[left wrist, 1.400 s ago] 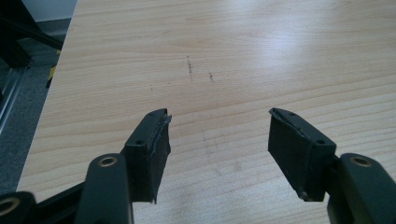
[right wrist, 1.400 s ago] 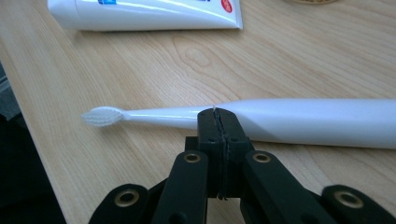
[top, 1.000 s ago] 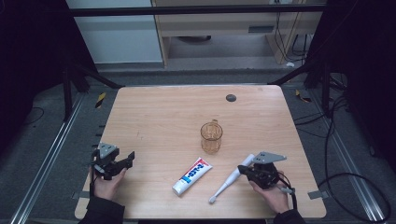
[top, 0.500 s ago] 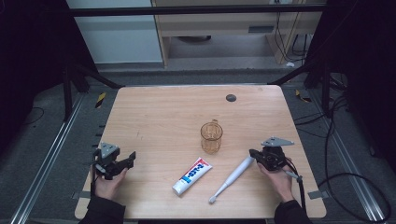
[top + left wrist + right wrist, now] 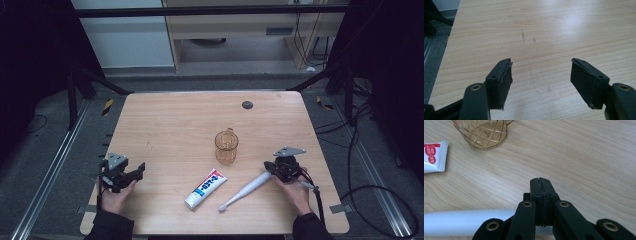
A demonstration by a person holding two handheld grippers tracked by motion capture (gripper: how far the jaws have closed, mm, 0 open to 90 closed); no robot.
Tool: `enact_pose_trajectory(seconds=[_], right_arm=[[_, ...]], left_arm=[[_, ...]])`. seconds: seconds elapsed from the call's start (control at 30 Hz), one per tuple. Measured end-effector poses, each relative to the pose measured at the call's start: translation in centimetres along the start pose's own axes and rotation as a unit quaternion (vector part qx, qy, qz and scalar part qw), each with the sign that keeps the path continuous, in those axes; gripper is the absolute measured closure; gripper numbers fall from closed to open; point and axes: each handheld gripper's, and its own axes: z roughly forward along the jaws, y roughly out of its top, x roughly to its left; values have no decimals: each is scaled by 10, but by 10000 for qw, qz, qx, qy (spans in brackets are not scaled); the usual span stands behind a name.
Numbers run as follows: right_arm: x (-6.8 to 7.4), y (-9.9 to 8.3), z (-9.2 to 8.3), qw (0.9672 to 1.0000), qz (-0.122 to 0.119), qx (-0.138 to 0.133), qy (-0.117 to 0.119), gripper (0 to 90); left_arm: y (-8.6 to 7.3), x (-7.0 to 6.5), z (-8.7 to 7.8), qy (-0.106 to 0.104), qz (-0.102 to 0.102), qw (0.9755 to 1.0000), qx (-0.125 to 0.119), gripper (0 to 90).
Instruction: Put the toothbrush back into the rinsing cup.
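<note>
**Toothbrush handle under closed jaws, left gripper spread over bare wood**

While the left gripper (image 5: 134, 172) sits at the near left corner of the table (image 5: 170, 120), its jaws stand wide apart with nothing between them; the left gripper view has only bare wood grain and a few dark scuff marks between the two black pads (image 5: 500, 80). A hand (image 5: 116, 196) wraps its body from below.

Further right, near the front edge, lies a white toothpaste tube (image 5: 205, 188) with red and blue print, angled with its cap toward the person. Just behind it an amber, patterned glass mug (image 5: 226, 147) stands upright, apart from the tube.

Right of the tube, the white toothbrush (image 5: 245, 190) lies flat and slanted, its head toward the front edge and its handle running up to the right gripper (image 5: 272, 168). That gripper's jaws are pressed together, pad against pad. In the right gripper view the white handle (image 5: 466, 222) passes crosswise under the jaw linkage; whether the tongs actually clamp it cannot be told. The right hand (image 5: 295, 192) holds the gripper low over the table, its cable trailing back toward the front edge.
</note>
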Motion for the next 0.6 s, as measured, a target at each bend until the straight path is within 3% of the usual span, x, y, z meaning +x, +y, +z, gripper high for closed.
enact_pose_trajectory(seconds=[0.6], right_arm=[[5,-10,-14,9998,-133,119,-91,893]], left_arm=[[0,0,-1,-1,7,10000,-11,332]])
